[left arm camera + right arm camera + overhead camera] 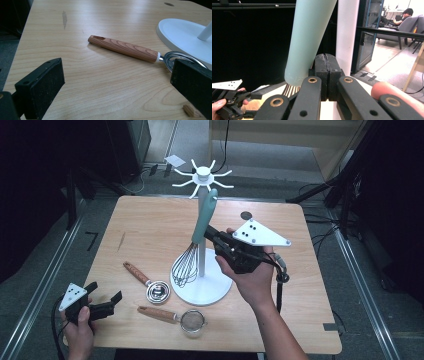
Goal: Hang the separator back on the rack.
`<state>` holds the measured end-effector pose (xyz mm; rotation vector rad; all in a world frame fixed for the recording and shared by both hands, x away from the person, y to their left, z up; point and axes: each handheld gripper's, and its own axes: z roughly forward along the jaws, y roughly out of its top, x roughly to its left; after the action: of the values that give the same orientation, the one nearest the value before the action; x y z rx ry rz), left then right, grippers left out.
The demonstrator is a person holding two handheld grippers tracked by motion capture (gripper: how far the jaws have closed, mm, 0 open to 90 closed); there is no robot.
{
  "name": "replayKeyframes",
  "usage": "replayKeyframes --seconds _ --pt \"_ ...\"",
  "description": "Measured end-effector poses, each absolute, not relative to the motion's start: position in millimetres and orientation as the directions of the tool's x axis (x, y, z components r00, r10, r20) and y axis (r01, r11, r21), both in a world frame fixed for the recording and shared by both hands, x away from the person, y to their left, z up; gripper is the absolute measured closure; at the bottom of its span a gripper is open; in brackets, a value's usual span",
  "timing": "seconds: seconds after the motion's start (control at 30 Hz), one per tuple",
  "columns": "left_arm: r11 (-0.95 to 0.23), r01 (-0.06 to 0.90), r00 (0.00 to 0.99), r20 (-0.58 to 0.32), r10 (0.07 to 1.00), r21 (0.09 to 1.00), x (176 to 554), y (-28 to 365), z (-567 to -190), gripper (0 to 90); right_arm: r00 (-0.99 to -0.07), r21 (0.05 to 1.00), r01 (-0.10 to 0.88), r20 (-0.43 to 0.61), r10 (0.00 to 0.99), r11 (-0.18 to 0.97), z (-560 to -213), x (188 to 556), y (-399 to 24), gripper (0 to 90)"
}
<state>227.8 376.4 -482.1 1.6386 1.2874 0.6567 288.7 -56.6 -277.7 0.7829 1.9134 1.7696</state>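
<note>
high view, left to right: my left gripper (102, 302) rests wide apart by the wooden-handled scoop (149, 282), while my right gripper (210, 234), jaws together, nudges the hung whisk (195, 240) on the stand (202, 215); next i'd back off gently.

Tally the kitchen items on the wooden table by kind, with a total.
Whisk with pale teal handle and wire loops: 1
Wood-handled steel measuring spoon: 1
Wood-handled fine mesh strainer: 1
White utensil stand with hooked top and round base: 1
Total: 4
</note>
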Motion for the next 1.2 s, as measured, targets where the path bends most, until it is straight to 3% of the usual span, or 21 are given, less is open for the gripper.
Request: replayKeyframes --seconds 0.67,1.13,1.2 --pt "-0.025 0.452 0.312 -0.132 0.941 0.892 227.6 376.6 -482.2 0.0 -0.702 0.994 0.099 0.101 0.705 -0.044 -260.3 289.5 -64.7 90.0" --pt "-0.027 0.452 0.317 -0.132 0.939 0.892 227.8 376.4 -482.2 0.0 -0.720 0.996 0.061 0.087 0.689 -0.061 -264.8 283.0 -62.9 90.0" --pt "-0.026 0.453 0.303 -0.127 0.945 0.891 227.6 376.0 -482.1 5.2 -0.721 0.997 0.056 0.074 0.689 -0.049 -267.5 282.2 -63.8 90.0"
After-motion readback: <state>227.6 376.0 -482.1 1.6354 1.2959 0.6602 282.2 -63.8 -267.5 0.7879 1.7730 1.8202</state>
